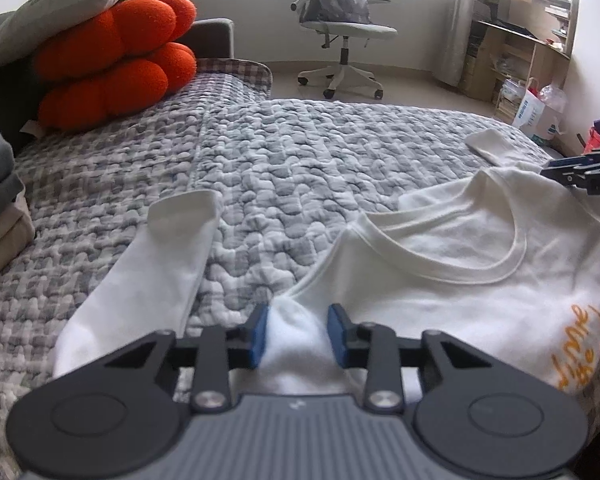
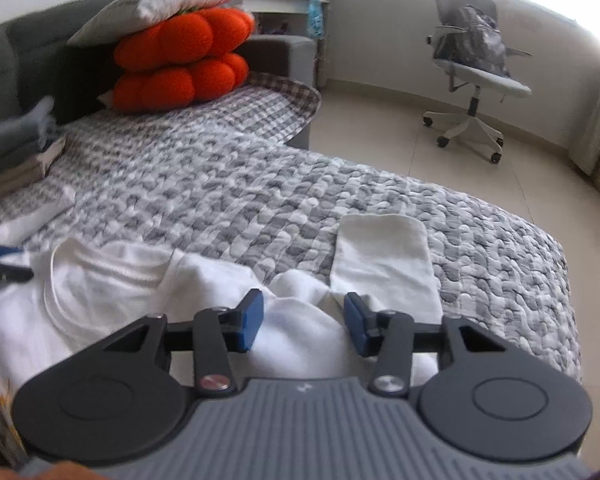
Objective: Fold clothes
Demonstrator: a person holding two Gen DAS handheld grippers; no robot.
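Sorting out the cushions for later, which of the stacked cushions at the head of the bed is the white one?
The top one: a flat white pillow lying across two lumpy orange cushions.

Both views sit low and close over the white T-shirt point(image 1: 440, 280), looking forward and slightly down across the checked quilt point(image 1: 280, 160). The left wrist view looks from the shirt's left shoulder, toward the office chair point(image 1: 340, 40) straight beyond. The right wrist view looks from the right shoulder, the chair point(image 2: 476, 72) far right. Both share the collar, quilt, orange cushions point(image 1: 112, 64) and chair.
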